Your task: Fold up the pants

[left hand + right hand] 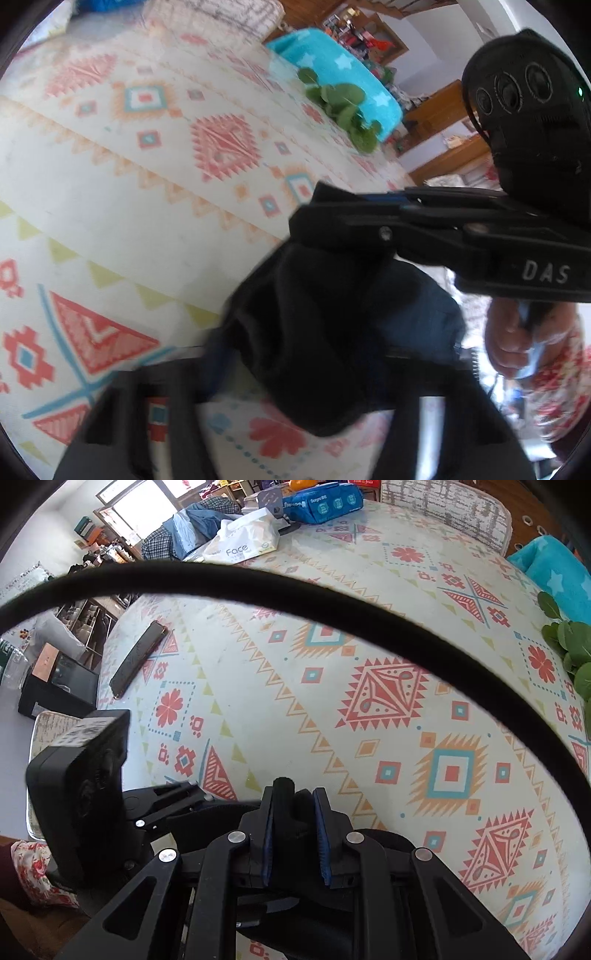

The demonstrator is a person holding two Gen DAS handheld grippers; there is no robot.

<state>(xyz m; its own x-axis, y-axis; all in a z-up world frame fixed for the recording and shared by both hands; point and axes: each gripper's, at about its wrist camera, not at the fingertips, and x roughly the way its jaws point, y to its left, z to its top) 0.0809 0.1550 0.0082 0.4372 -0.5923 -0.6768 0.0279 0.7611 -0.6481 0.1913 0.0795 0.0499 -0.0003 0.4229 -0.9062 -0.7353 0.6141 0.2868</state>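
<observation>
The dark pants [332, 332] hang bunched in the air above the patterned table [110, 184]. In the left wrist view the right gripper [317, 214] comes in from the right and is shut on the top of the bunch. My left gripper's own fingers [122, 417] are dark and blurred at the bottom; the cloth drapes between them. In the right wrist view the right gripper [293, 794] pinches a fold of the pants [284, 805] between its blue pads. The left gripper [166, 805] sits close at its left, shut on dark cloth.
A black phone [138, 661] lies near the table's left edge. A tissue pack [243, 539], a blue package [321, 500] and piled clothes [192, 524] stand at the far side. Green leaves [569, 650] and a turquoise blanket [332, 74] lie at the right. A black cable [295, 594] arcs across.
</observation>
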